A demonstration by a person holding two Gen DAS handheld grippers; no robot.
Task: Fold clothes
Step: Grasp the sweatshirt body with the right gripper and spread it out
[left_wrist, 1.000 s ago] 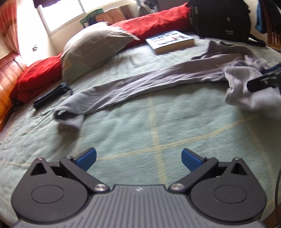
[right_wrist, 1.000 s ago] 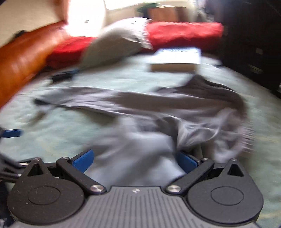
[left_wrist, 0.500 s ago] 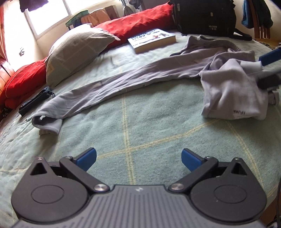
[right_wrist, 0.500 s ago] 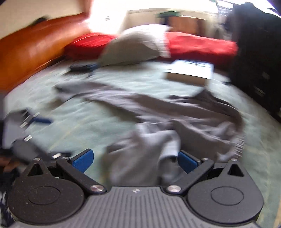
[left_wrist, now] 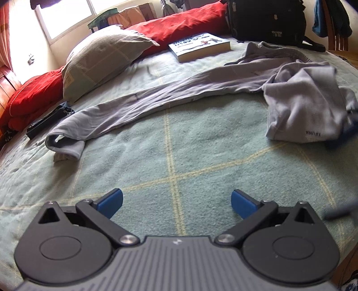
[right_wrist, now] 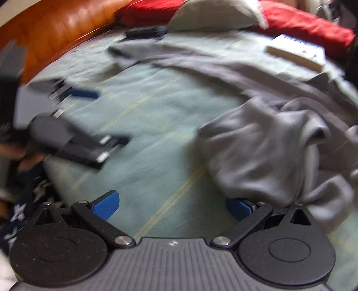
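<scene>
Green bed point(left_wrist: 174, 161) holds gray pants point(left_wrist: 138, 107), one leg long, one bunched. Both grippers, left point(left_wrist: 176, 201) and right point(right_wrist: 172, 204), are spread, holding nothing. Pull the bunched leg flat.

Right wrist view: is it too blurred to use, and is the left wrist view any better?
Right wrist view: heavy motion blur smears the grey garment and the left gripper; only the right gripper in the foreground is sharp. Left wrist view: mostly crisp, book print visible, but the window is blown out, the edges bend, and the right edge blurs.
</scene>
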